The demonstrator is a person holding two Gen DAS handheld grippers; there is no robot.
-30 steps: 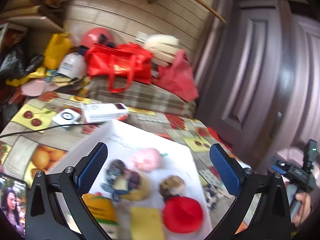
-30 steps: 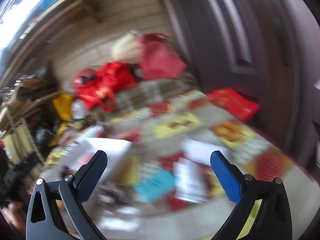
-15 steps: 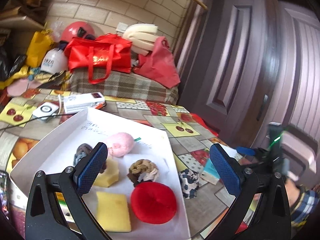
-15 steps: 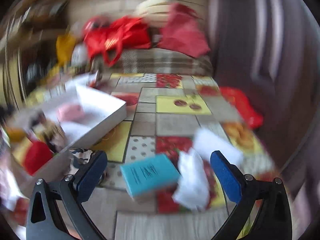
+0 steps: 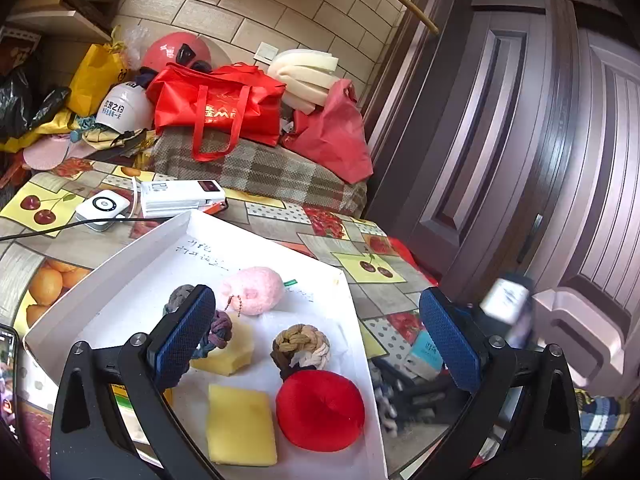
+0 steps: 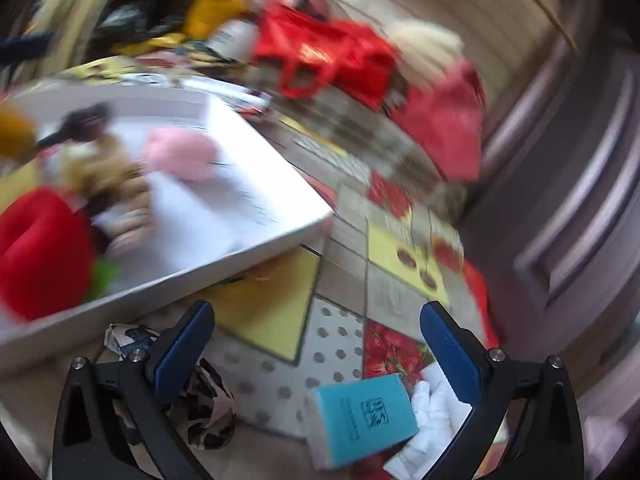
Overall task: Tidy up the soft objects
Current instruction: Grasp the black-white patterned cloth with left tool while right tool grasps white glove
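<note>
Bare tablecloth lies open between the white tray wall and the blue sponge, while a leopard-print cloth crowds the tray's near side and a white rag touches the sponge on its right.

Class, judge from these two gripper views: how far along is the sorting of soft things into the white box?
Done: the white box already holds a pink plush, a rope knot, two yellow sponges and a red cushion.
In hand: nothing; the left gripper and right gripper are both open.
Left: the leopard cloth, blue sponge and white cloth lie outside on the table.
</note>
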